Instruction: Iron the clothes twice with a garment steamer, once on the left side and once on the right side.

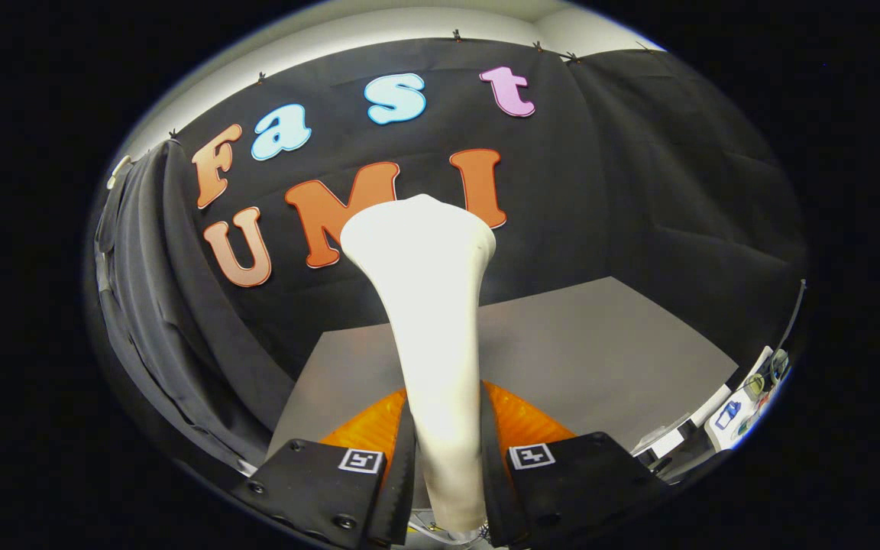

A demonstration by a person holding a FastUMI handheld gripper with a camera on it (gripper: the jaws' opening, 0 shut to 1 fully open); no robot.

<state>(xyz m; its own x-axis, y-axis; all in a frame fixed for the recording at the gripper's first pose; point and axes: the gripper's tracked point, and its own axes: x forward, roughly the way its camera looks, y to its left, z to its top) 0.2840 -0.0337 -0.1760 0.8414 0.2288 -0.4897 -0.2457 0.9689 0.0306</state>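
As the tool closes from both sides on the pale handle of the garment steamer, we see its two fingers pressed against that handle, the narrow gap between them taken up wholly by it. The steamer rises upright from between the fingers and flares into a broad, rounded head that stands out against the black cloth wall of the booth. Just behind the fingers, on either side of the handle, an orange ribbed surface shows (we cannot tell what it belongs to). Beyond it lies the grey tabletop, bare where we can see it, running back to the cloth wall. Dark drapery hangs in folds off to the left of the steamer, and a few small items, too blurred to make out, sit well off to the right, past the tabletop's edge.
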